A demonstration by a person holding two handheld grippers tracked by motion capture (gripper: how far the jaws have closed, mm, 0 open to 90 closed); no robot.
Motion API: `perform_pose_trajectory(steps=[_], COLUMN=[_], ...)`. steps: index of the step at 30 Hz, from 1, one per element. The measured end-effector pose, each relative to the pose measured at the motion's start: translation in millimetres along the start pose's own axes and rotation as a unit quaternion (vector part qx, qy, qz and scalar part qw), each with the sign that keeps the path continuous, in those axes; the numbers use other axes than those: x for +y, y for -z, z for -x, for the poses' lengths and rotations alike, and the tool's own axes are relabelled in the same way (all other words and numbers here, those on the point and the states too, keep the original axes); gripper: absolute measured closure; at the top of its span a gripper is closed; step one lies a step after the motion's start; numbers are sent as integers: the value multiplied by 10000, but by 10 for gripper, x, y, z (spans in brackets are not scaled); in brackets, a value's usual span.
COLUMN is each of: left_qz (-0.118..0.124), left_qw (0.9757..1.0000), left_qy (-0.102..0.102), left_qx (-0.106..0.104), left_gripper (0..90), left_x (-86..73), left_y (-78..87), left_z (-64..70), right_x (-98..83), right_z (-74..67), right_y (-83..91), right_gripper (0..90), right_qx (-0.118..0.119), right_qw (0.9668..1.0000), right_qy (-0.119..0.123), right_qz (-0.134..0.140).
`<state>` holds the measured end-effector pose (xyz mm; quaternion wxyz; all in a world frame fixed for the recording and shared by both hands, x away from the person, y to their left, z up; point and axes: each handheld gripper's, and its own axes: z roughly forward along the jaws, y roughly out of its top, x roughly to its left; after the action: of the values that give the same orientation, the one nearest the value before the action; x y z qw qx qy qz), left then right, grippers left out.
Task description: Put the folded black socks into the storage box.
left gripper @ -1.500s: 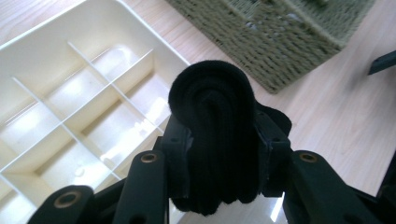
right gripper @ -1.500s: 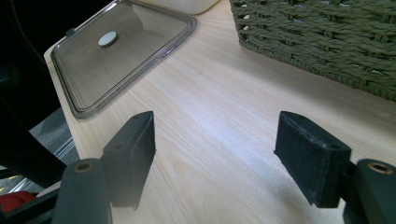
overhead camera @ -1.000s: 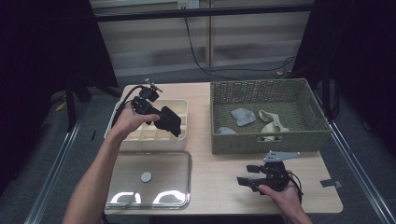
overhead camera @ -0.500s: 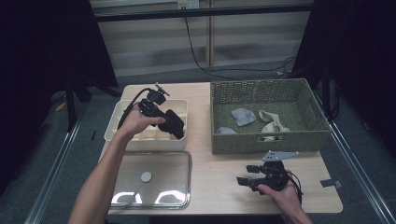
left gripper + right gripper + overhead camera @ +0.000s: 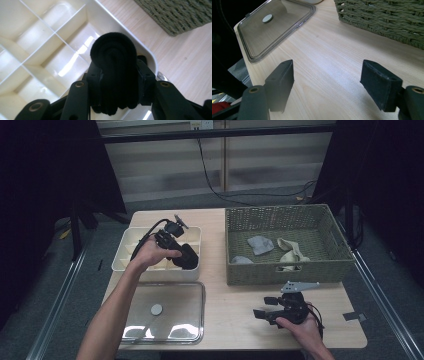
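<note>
Fabric, black and rolled into a tight bundle [image 5: 113,72], sits pinched between the jaws of the left gripper [image 5: 115,82]: 1 jaw presses on each flank of the roll, and its rounded end sticks out past the jaw tips. In the left gripper view that end hangs over a corner compartment of the cream divided box [image 5: 37,37], close to the box's rounded rim, with the wooden surface [image 5: 180,57] beyond. In the high view the left gripper [image 5: 181,256] is held in the person's left hand [image 5: 149,252] over the near right part of the divided box [image 5: 125,251], the black roll [image 5: 188,257] pointing down and toward the box's right wall. Whether the roll touches the box floor cannot be told.

The right gripper [image 5: 265,312] rests low over the surface [image 5: 235,305] at the near right, held in the right hand [image 5: 302,327]. In the right gripper view its jaws stand spread well apart, with bare wood between them and nothing gripped [image 5: 328,85]; they have just been easing a little wider.

A clear lid [image 5: 165,312] with a round knob lies flat on the surface in front of the divided box. A woven basket [image 5: 285,272] stands to the right of the box, holding 3 pale cloth pieces [image 5: 260,245].
</note>
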<state>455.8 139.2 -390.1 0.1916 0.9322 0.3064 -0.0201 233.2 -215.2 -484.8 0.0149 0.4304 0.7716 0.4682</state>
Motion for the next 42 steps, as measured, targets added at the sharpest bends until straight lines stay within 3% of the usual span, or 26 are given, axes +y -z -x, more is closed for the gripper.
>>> perform_pose_trajectory(steps=[13, 20, 31, 37, 42], left_qz=[-247, -370, -400, -531, -622], left_qw=[9994, 9991, 9990, 9984, 9978], left_qy=[-73, -138, -41, -156, -136], left_qx=[-220, -155, -214, -104, -190], left_gripper=[636, 639, 647, 651, 655], left_x=[31, 48, 0, 21, 32], left_y=[-117, -191, -316, -363, -413], left_z=[40, 84, 41, 74, 66], right_x=[8, 10, 12, 9, 4], right_z=[-6, -12, -19, -23, -20], right_y=[-10, -11, -27, -28, -30], right_gripper=[258, 256, 255, 253, 252], right_qx=[15, 22, 44, 38, 22], right_qw=[10000, 10000, 10000, 10000, 9999], right_qy=[1, 13, 25, 30, 48], right_qz=[-14, -13, -55, -60, -85])
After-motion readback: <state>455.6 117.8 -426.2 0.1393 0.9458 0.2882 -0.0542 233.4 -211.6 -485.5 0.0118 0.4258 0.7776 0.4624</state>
